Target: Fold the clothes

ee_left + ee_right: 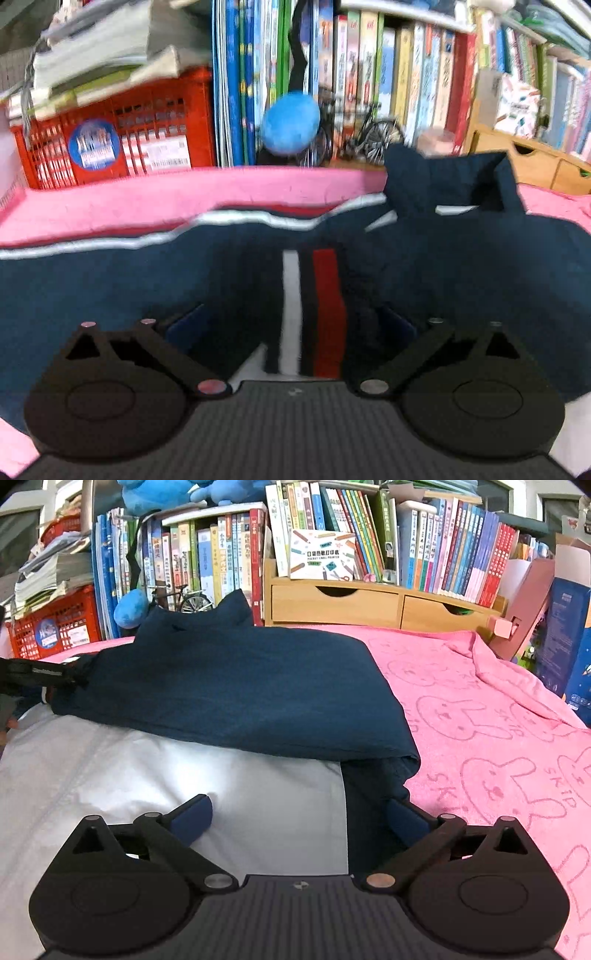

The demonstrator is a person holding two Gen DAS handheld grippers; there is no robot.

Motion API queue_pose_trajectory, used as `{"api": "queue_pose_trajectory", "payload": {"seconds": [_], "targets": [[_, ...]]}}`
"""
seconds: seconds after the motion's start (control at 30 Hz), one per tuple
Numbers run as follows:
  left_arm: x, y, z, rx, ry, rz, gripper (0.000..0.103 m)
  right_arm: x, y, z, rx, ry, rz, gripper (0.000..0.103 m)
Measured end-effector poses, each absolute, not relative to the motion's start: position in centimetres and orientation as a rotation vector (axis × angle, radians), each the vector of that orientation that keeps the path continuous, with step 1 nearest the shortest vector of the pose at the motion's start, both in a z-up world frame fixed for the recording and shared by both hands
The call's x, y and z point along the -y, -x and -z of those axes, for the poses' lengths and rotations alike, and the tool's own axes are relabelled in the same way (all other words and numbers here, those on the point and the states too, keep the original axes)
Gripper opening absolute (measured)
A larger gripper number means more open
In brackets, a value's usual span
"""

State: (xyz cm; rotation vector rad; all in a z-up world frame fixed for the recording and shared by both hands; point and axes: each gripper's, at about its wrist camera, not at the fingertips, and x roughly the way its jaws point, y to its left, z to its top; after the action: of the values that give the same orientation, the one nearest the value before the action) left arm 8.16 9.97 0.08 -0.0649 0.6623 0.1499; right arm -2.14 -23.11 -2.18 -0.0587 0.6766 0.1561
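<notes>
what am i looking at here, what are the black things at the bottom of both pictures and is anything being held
The black shapes are two hand-held grippers, one in each of a person's hands, each with a camera looking along its fingers. One picture is from the left gripper, the other from the right gripper. Both stand open and hold nothing. Under them lies a navy and white garment with a red and white stripe, partly folded, on a pink bunny-print towel. Behind it are a bookshelf, a red crate and a blue plush toy.
</notes>
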Motion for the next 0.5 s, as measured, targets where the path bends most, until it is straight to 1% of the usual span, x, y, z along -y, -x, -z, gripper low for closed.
{"api": "queue_pose_trajectory", "payload": {"seconds": [0.07,0.13,0.23,0.43,0.5], "targets": [[-11.3,-7.1,-1.9,-0.619,0.105,-0.119,0.103,23.1,2.1,2.2,-0.677,0.059,-0.156,0.103],[-12.6,-6.4,-3.4,-0.605,0.174,-0.058,0.103,23.1,2.1,2.2,-0.677,0.059,-0.156,0.103],[-14.5,-4.4,-4.2,-0.576,0.265,0.013,0.103,23.1,2.1,2.2,-0.677,0.058,-0.157,0.103],[-18.7,1.7,-3.7,-0.517,0.242,-0.202,0.103,23.1,2.1,2.2,-0.678,0.057,-0.157,0.103],[-20.6,4.2,-3.7,-0.472,0.207,-0.326,0.103,23.1,2.0,2.1,-0.678,0.058,-0.157,0.103]]}}
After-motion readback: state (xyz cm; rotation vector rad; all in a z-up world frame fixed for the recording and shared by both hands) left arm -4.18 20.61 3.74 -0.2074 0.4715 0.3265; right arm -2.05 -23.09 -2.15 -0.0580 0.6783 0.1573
